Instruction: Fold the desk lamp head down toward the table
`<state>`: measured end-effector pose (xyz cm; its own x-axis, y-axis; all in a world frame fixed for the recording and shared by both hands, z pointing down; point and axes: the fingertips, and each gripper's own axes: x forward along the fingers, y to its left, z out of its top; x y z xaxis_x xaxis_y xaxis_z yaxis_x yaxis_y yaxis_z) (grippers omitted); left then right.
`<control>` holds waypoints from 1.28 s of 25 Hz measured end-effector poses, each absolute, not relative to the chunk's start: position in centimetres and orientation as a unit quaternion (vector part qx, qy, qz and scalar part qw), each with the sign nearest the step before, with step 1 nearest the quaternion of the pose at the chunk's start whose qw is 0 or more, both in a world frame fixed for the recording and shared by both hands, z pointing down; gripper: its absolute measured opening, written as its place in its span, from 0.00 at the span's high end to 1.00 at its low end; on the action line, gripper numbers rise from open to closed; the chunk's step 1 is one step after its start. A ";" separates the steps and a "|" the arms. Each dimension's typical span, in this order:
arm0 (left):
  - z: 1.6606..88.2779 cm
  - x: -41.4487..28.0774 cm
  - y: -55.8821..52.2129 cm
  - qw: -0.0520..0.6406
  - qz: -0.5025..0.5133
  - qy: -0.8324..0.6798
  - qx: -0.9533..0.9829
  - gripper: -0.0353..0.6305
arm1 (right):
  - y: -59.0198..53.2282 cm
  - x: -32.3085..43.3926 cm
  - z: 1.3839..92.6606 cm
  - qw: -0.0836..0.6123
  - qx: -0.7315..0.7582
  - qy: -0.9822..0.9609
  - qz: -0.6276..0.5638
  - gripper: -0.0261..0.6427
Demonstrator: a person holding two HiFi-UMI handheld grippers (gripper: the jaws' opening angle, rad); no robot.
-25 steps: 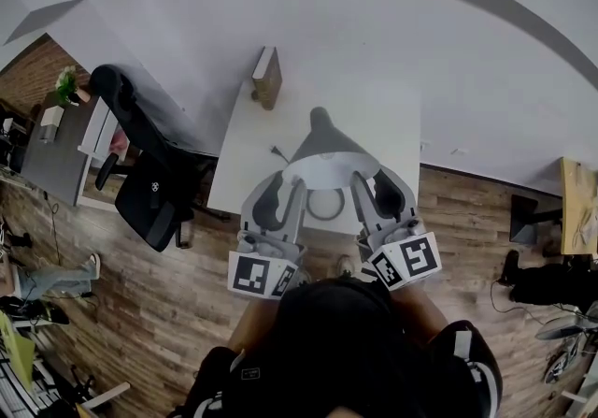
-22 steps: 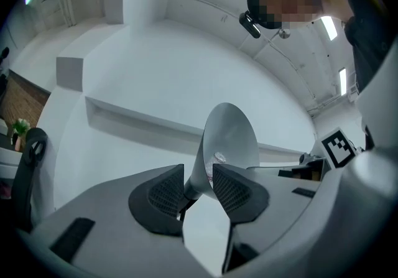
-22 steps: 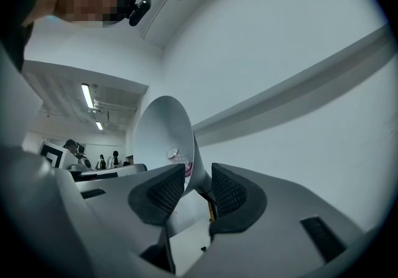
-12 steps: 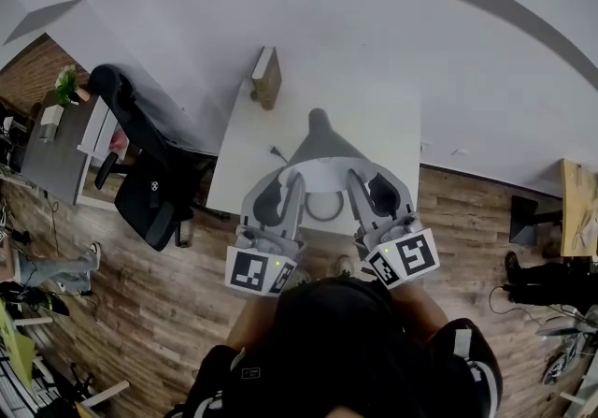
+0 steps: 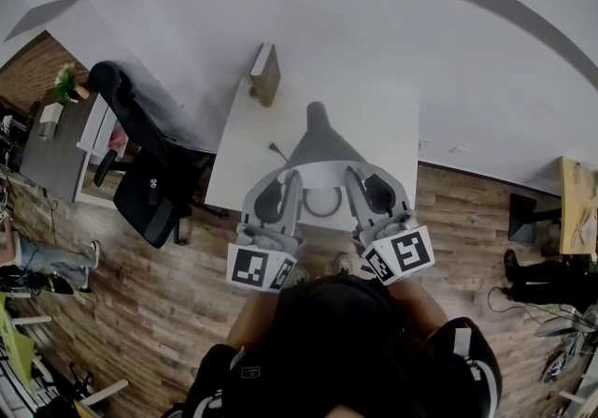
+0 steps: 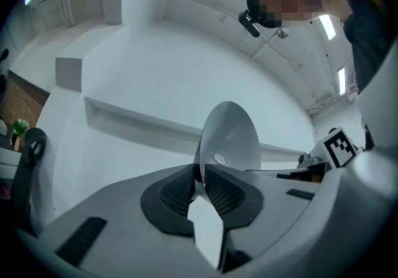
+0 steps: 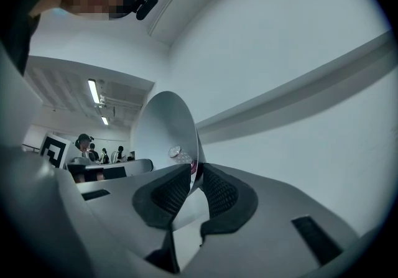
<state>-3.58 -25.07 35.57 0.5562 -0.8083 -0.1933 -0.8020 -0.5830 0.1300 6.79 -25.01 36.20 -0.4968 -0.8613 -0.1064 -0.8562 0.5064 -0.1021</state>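
A grey desk lamp stands on the white table (image 5: 392,126), its cone-shaped head (image 5: 320,140) above a ring base (image 5: 324,205). In the head view my left gripper (image 5: 291,179) is at the head's left rim and my right gripper (image 5: 354,176) at its right rim. The left gripper view shows the thin rim of the head (image 6: 230,137) pinched between my left gripper's (image 6: 201,172) black pads. In the right gripper view my right gripper (image 7: 194,172) pinches the rim of the head (image 7: 163,127) in the same way. Both sets of jaws have just been closing, with the rim between them.
A wooden block (image 5: 266,75) stands at the table's far edge by the white wall. A small dark plug (image 5: 277,152) lies left of the lamp. A black office chair (image 5: 140,164) stands left of the table on the wood floor.
Both grippers' jaws have narrowed onto the lamp head's rim. The hands have stayed where they were, and the head has shifted only slightly.
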 end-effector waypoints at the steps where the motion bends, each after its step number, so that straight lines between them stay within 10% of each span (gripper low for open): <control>1: 35.7 -3.6 -24.9 0.014 -0.116 -0.458 0.881 0.85 | -24.9 6.8 36.4 0.070 -0.497 0.865 -0.017 0.85; 32: 44.8 -3.8 -23.5 0.045 -0.062 -0.473 0.878 0.90 | -23.8 6.8 45.1 -0.002 -0.515 0.856 -0.048 0.92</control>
<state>-3.76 -23.48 44.81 0.5457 -0.8353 -0.0669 -0.8240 -0.5494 0.1382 6.82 -23.81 45.10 -0.4703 -0.8809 0.0532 -0.8813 0.4656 -0.0808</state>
